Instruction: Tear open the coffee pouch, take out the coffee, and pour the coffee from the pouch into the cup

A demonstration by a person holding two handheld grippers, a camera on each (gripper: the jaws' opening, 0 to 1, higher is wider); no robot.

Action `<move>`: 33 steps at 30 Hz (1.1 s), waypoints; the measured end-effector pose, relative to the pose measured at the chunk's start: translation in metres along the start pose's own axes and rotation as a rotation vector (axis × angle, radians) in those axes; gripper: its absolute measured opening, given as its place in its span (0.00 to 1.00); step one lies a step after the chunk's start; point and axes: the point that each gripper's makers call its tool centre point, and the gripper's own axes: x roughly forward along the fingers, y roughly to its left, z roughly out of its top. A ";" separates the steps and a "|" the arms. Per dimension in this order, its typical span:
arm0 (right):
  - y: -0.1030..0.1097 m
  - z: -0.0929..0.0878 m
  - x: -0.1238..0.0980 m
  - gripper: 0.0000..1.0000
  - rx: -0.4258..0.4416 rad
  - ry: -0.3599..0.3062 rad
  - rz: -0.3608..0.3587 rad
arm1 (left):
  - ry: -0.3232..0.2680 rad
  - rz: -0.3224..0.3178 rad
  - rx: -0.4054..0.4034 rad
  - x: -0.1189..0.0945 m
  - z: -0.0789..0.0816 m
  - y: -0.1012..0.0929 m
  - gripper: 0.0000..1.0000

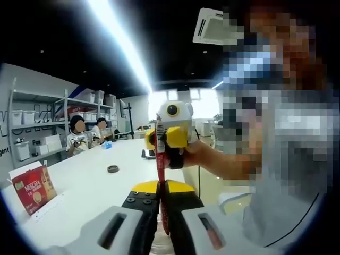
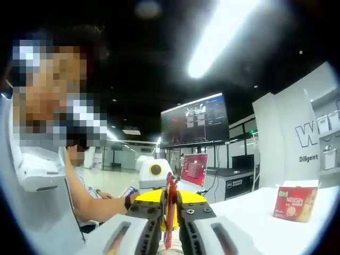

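box: red Nescafé carton (image 1: pixel 33 189) upright at far left on white table (image 1: pixel 95 186), well apart from both grippers; same carton at far right in right gripper view, also on table.
small ring: dark round object (image 1: pixel 112 169) on table mid-distance, too small to identify.
background: two seated people behind table's far end, shelving with bins on left wall; monitor (image 2: pixel 194 121) lit in right gripper view.
left gripper: left gripper (image 1: pixel 160 187) jaws pressed together on lower part of coffee pouch (image 1: pixel 160 159); pouch seen edge-on, thin red strip rising between yellow pads.
right gripper: right gripper (image 2: pixel 170 197) likewise pinching pouch, jaws closed on red strip; in left gripper view, visible straight ahead clamped on pouch upper end, person's hand (image 1: pixel 197 156) behind it.
pouch location: held in air between both grippers, above table edge, roughly vertical; not resting on anything.
cup: pale rim at bottom of left gripper view, below jaws, possibly cup; cannot tell for sure.
step: tear-open stage, judged from double grip at opposite ends; no visible tear or spilled powder, though edge-on view hides most of pouch face.
next move: needs opposing shear, one gripper twisting away from other across top seam, both pinches kept firm.
risk: slippery film, could slide out of pads; sudden rip could scatter powder.
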 end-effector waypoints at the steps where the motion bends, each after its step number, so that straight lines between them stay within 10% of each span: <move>1: 0.001 0.000 0.000 0.09 0.005 0.000 0.003 | -0.001 0.003 0.003 0.000 0.000 0.000 0.06; 33: 0.007 0.000 -0.003 0.07 0.007 0.002 0.020 | 0.025 0.010 0.011 0.006 -0.001 -0.002 0.10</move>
